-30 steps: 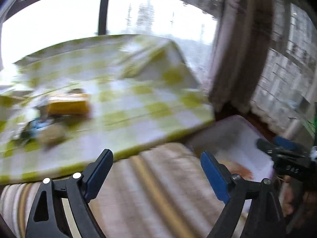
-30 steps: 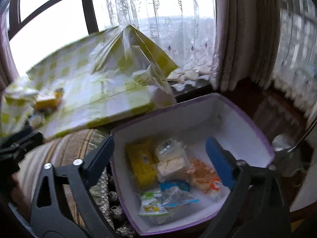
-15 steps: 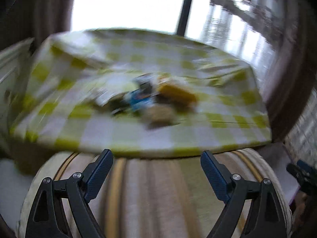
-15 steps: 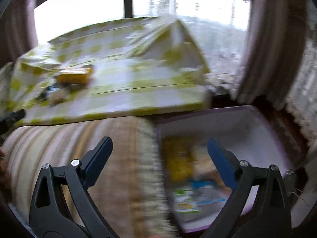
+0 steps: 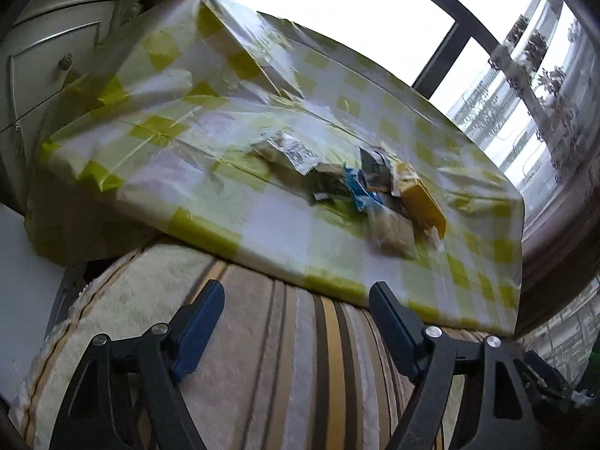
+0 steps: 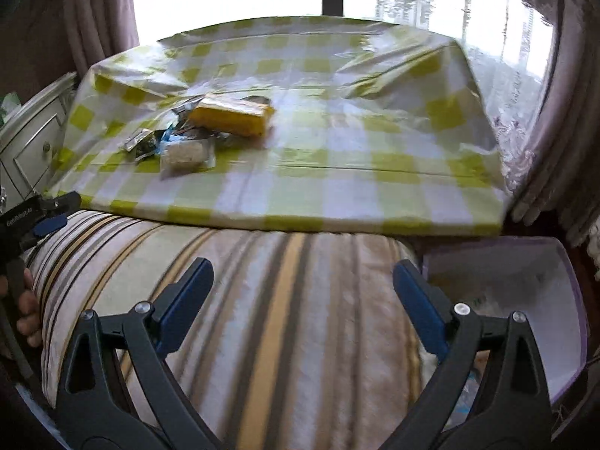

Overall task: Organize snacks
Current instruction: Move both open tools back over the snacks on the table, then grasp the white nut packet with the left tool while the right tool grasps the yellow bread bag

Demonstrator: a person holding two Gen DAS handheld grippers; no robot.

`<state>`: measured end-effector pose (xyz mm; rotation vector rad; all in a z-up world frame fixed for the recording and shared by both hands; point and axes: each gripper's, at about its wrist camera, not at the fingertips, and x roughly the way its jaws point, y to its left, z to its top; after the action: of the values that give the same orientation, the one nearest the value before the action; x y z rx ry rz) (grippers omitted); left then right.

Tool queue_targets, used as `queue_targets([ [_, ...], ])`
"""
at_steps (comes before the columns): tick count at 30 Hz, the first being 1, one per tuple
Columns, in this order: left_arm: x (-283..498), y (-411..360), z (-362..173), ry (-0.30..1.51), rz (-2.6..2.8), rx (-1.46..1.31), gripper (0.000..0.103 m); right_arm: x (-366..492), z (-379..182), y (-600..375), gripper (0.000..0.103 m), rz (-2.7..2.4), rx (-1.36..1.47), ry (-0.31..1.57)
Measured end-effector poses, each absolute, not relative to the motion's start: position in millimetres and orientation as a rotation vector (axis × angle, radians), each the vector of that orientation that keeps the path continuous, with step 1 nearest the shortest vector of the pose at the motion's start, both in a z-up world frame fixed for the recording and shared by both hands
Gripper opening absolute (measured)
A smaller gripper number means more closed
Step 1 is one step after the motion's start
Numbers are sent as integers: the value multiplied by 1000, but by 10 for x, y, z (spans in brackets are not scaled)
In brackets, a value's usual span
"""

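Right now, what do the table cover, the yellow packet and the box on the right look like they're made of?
Table cover: seems thin glossy plastic sheet, since it shows sharp fold creases and shiny glare.
Yellow packet: probably smooth plastic film wrapper with a slight sheen; blur leaves it open.
Box: looks like matte white card or plastic with a purple rim; cannot tell which.

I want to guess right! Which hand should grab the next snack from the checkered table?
Probably left. The snack pile sits toward the left of the table, closer to the left tongs. The right tongs hang beside the box. Both are open and empty.
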<state>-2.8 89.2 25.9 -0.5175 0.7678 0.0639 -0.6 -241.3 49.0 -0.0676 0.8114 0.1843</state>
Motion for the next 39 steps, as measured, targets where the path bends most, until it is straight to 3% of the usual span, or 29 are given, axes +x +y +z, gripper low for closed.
queue_targets([
  [4,130,999,238,766,80,-556,72,128,508,-2230,97,213,-90,812],
  [23,1082,1333,185,762,125,-634,71,1124,456,-1683,97,264,-93,834],
  [28,1371,1362,83,794,103,-671,60,1368,404,-1563,97,270,-113,840],
  [39,1904,1191,61,790,133,-559,59,1881,344,-1349,97,298,-300,812],
])
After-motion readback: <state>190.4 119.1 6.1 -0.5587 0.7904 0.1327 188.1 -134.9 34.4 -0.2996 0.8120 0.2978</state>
